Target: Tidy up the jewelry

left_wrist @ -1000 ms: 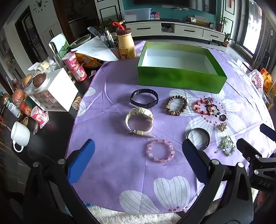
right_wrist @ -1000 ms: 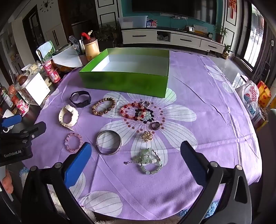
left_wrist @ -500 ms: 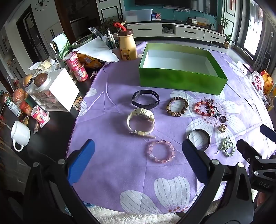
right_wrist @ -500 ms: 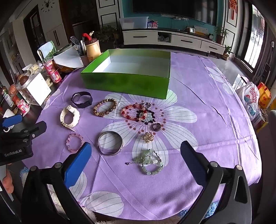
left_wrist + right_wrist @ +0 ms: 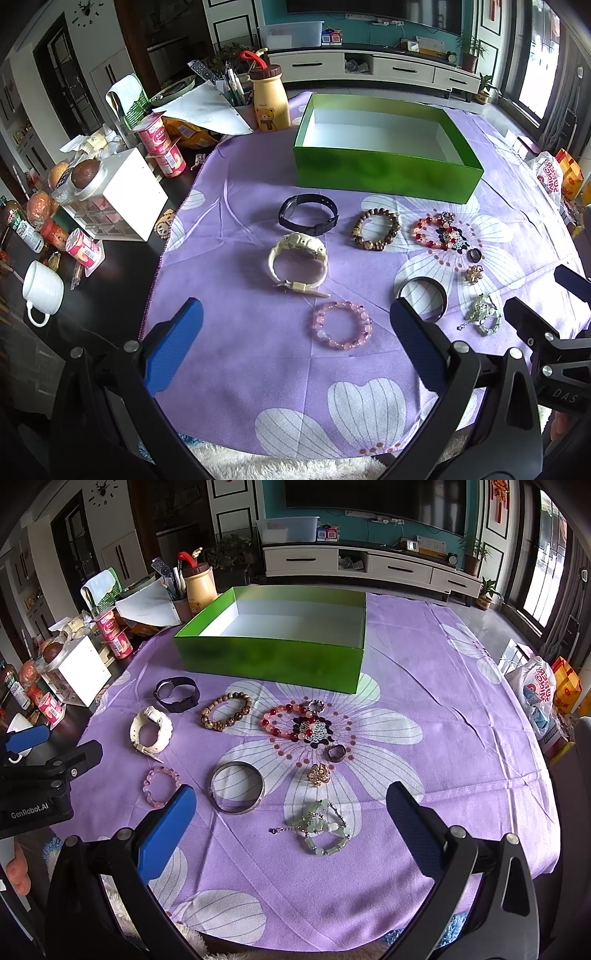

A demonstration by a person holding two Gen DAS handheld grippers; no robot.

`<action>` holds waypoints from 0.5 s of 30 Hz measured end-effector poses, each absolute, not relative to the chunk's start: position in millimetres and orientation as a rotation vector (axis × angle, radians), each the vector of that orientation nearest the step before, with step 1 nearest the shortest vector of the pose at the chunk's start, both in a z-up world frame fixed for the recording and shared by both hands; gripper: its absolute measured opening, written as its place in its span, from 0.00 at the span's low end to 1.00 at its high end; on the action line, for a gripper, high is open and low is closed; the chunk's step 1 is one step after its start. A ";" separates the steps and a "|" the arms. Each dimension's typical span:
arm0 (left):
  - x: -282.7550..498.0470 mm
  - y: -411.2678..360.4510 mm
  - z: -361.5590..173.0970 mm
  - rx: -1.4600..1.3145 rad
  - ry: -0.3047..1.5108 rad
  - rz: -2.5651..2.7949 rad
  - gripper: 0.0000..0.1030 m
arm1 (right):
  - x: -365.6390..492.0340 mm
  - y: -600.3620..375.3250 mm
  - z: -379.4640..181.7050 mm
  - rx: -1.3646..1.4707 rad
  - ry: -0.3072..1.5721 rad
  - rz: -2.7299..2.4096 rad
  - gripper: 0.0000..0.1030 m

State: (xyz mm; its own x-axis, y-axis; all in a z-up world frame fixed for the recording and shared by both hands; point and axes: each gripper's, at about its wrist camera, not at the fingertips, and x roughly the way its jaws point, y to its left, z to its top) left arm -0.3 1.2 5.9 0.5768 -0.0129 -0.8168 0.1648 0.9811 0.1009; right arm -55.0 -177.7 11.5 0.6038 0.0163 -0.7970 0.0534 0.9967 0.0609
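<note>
Nearest the cameras, the left gripper [image 5: 295,347] and the right gripper [image 5: 286,827] both hang over the near edge of the table's purple flowered cloth [image 5: 424,686] with jaws spread wide, each holding nothing.

Just beyond them lie the pink bead bracelet [image 5: 341,325], the plain silver metal bangle [image 5: 237,787] and the pale green jade bracelet with chain [image 5: 319,829]. Further out sit the cream-white plastic watch [image 5: 298,263], a gold flower brooch [image 5: 319,774] and a dark ring [image 5: 335,753]. Further still come the black strap watch [image 5: 308,214], the brown wooden bead bracelet [image 5: 376,229] and the red bead bracelet [image 5: 282,720].

At the far side the open green cardboard box [image 5: 273,661] shows a bare white floor. By my judgement nothing has been sorted yet; every piece remains to be moved.

Legible writing: "GenRobot.AI" on the left gripper's body in the right view, "DAS" on the right gripper's in the left view.
</note>
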 end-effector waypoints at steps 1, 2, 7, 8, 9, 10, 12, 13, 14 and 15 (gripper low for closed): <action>-0.4 1.1 5.3 0.174 0.952 -0.104 0.98 | -56.2 -179.6 14.6 0.082 0.920 -0.022 0.99; -0.3 1.2 5.3 0.173 0.952 -0.104 0.98 | -56.1 -179.5 14.7 0.082 0.920 -0.022 0.99; -0.6 0.7 5.3 0.173 0.952 -0.104 0.98 | -55.8 -178.1 13.6 0.081 0.920 -0.021 0.99; -0.5 0.8 5.3 0.173 0.952 -0.104 0.98 | -55.6 -177.8 13.4 0.082 0.921 -0.021 0.99; -0.4 0.8 5.2 0.172 0.951 -0.105 0.98 | -55.4 -177.4 13.3 0.082 0.921 -0.021 0.99; -0.3 0.8 5.1 0.173 0.951 -0.105 0.98 | -55.1 -177.1 13.2 0.081 0.921 -0.021 0.99; -0.6 0.4 5.3 0.174 0.953 -0.103 0.98 | -55.7 -178.4 9.7 0.082 0.919 -0.022 0.99; -0.8 0.7 5.5 0.172 0.952 -0.104 0.98 | -55.7 -178.2 10.9 0.082 0.919 -0.023 0.99; -0.9 0.8 5.7 0.172 0.951 -0.104 0.98 | -55.7 -178.0 12.1 0.083 0.919 -0.024 0.99; -1.1 0.7 5.9 0.172 0.950 -0.105 0.98 | -55.6 -177.9 11.1 0.082 0.919 -0.022 0.99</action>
